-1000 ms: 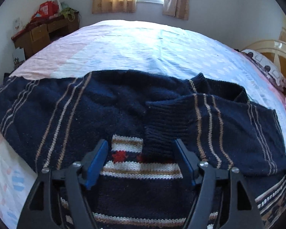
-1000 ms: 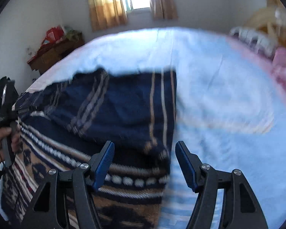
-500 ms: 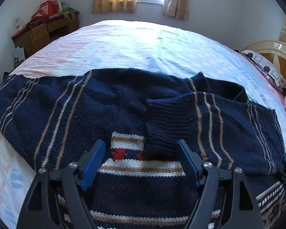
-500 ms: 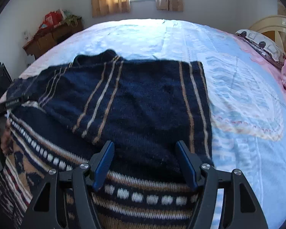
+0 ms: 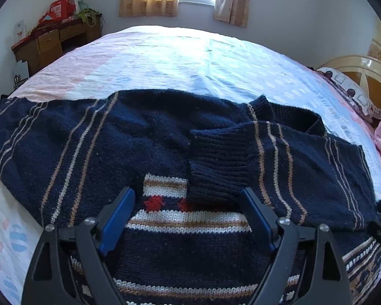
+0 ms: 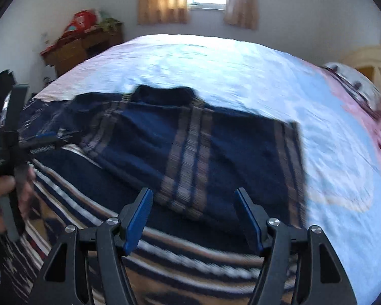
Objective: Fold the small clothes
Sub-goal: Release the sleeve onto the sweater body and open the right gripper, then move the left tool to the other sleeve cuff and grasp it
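- Sweater point(image 5: 144, 137) lies flat on the bed point(image 5: 190, 58), navy with tan stripes; both sleeves are folded in across the chest.
- Right sleeve's ribbed cuff point(image 5: 218, 162) ends at mid-chest, just ahead of the left gripper point(image 5: 188, 218).
- Left gripper: jaws spread, nothing between them, hovering over the patterned band; the cuff sits just inside its right finger.
- Right gripper point(image 6: 193, 216): jaws spread, empty, over the folded sleeve panel (view is motion-blurred, so contact can't be told).
- Key relation: the sweater's long axis runs toward the near edge from the collar point(image 5: 292, 117); the hem is out of both views, below the jaws.
- Judgement: sleeves look done, body fold not yet made; likely next is taking one end and bringing hem and collar together along that axis.
- Left gripper is nearer the centreline, right one nearer the sweater's right edge point(image 6: 297, 167), so a two-handed lift seems to fit.
- Risk: loose cuff may slide out when lifted.
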